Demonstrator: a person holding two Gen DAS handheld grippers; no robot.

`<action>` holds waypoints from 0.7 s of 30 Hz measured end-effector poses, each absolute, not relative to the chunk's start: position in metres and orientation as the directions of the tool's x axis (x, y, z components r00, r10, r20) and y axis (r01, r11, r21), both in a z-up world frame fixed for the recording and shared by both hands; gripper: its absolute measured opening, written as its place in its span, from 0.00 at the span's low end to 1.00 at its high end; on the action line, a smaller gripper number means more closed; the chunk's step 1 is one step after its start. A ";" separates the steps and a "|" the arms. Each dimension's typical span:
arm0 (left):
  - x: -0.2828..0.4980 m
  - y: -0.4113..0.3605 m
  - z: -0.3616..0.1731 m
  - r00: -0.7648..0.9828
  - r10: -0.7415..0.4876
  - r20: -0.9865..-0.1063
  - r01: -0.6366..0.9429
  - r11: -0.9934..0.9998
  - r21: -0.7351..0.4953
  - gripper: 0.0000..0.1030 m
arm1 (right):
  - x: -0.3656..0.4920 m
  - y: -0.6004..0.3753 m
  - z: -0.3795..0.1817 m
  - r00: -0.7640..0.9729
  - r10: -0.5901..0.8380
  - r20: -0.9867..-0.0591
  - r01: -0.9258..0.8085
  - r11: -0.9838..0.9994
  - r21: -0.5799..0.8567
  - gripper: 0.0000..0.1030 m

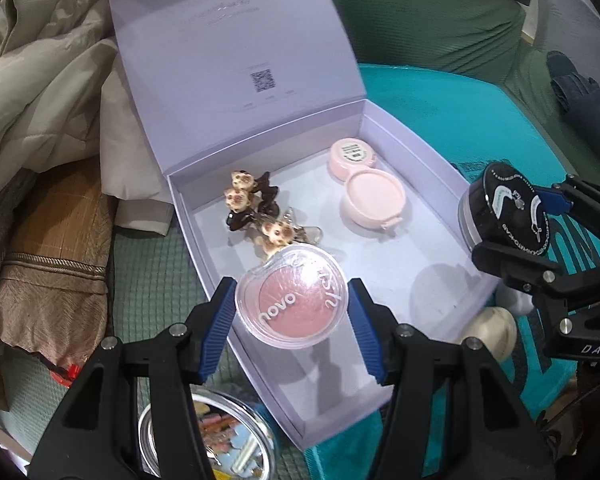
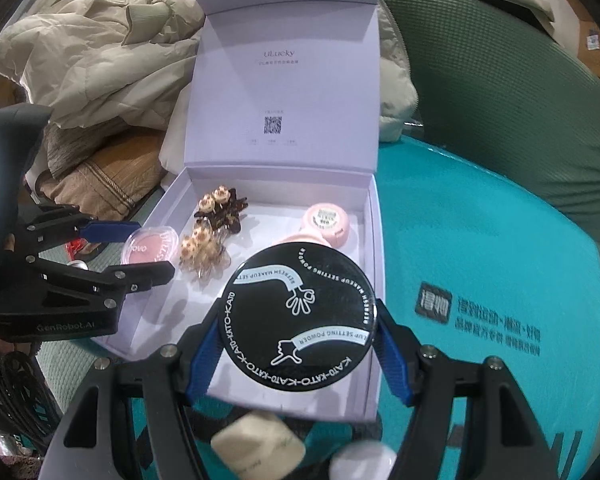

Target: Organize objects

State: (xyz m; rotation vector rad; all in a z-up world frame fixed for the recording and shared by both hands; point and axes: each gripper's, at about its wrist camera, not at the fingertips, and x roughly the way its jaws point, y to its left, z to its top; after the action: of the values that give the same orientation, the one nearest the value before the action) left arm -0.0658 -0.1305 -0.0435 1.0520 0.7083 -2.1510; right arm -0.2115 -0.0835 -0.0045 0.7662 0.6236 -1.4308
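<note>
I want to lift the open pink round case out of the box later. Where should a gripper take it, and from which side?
Probably across the wide lower cup of the pink round case, coming from above: its round wall gives two opposite sides. Set the fingers clear of the raised lid behind and the small clasp tab in front.

Around me spreads a green textured cover (image 1: pixel 420 12) and a teal printed mat (image 2: pixel 480 240). A rumpled beige quilted jacket (image 2: pixel 100 40) is heaped behind.

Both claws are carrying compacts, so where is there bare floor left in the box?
Bare floor runs along the white box near end, in front of the pink jars. The far end is crowded with hair clips and those jars.
</note>
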 end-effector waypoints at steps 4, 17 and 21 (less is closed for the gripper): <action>-0.067 -0.147 -0.047 -0.473 -0.290 -0.832 0.747 -0.632 -0.205 0.53 | -0.215 -0.097 -0.006 0.052 -0.633 -0.772 0.997 -0.016 0.080 0.68; -0.091 -0.181 -0.044 -0.433 -0.354 -0.829 0.762 -0.635 -0.127 0.53 | -0.233 -0.132 -0.015 0.053 -0.626 -0.778 0.996 -0.025 0.089 0.68; -0.100 -0.189 -0.044 -0.424 -0.357 -0.832 0.764 -0.635 -0.117 0.53 | -0.236 -0.141 -0.019 0.088 -0.610 -0.787 0.995 0.018 0.097 0.68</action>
State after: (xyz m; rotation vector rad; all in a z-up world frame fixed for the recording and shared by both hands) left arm -0.0996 -0.1894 -0.0443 1.0604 0.6447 -2.0916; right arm -0.2360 -0.1411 -0.0187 0.7694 0.6431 -1.3898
